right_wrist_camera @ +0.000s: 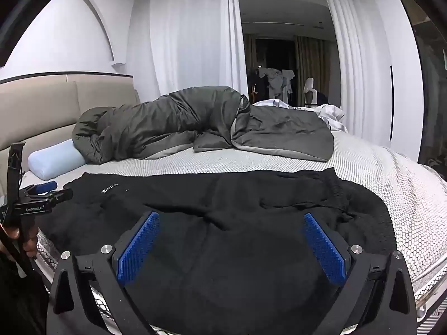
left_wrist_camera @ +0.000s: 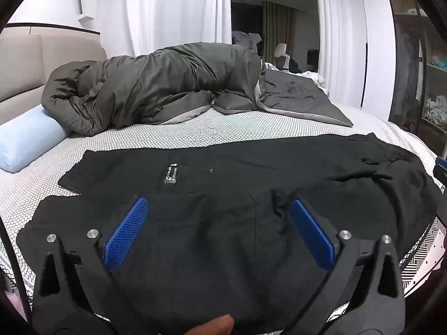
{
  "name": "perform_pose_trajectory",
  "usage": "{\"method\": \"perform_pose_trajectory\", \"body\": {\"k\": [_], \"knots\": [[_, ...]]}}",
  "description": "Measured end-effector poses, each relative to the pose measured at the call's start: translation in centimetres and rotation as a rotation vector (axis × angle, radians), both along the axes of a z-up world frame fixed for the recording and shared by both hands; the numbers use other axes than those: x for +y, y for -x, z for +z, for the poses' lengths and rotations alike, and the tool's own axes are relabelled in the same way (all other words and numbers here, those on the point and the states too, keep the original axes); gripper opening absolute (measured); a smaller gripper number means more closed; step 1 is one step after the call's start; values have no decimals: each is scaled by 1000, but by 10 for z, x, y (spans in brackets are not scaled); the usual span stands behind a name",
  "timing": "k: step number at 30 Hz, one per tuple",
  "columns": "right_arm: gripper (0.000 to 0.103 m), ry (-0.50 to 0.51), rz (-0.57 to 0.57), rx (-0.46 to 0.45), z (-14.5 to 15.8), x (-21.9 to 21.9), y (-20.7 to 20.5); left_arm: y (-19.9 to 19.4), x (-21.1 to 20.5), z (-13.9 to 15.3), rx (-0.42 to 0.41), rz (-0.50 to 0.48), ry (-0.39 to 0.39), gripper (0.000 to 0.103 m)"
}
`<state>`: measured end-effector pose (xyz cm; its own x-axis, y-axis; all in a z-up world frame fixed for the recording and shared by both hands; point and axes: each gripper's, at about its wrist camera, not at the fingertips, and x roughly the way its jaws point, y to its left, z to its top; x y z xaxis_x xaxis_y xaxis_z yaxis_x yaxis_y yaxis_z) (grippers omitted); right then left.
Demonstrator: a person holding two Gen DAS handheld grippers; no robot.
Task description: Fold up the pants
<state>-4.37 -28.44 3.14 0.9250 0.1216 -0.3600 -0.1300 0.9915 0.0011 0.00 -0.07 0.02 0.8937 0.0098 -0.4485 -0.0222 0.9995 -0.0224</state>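
Black pants [left_wrist_camera: 251, 173] lie spread across the near part of the bed, legs to the left and crumpled waistband to the right, with a small lettered patch [left_wrist_camera: 170, 173] on the far leg. My left gripper [left_wrist_camera: 218, 201] hovers open over the near leg, its blue pads [left_wrist_camera: 125, 231] wide apart with nothing pinched between them. In the right wrist view the same pants [right_wrist_camera: 237, 195] fill the foreground. My right gripper [right_wrist_camera: 231, 215] stands open above the waist end, pads [right_wrist_camera: 324, 248] apart. The left gripper [right_wrist_camera: 54, 190] also shows at that view's left edge, held by a hand.
A rumpled grey duvet [left_wrist_camera: 156, 92] lies heaped along the far side of the bed, with a light blue pillow [left_wrist_camera: 28, 139] by the beige headboard [left_wrist_camera: 22, 64]. The dotted white sheet [left_wrist_camera: 212, 134] shows between duvet and pants. White curtains [right_wrist_camera: 190, 42] and a dark wardrobe [left_wrist_camera: 419, 69] stand beyond.
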Motion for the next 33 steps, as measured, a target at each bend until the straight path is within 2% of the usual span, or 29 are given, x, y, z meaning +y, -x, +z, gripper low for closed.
{"method": "perform_pose_trajectory", "body": {"k": [6,33], "knots": [[103,-12,-14,-12,-2,-11,0,-1,0,0,-3,0,2,103],[103,-3,-2,-15,-6,-3,3,4,2,9,-10,5,4,103]]}}
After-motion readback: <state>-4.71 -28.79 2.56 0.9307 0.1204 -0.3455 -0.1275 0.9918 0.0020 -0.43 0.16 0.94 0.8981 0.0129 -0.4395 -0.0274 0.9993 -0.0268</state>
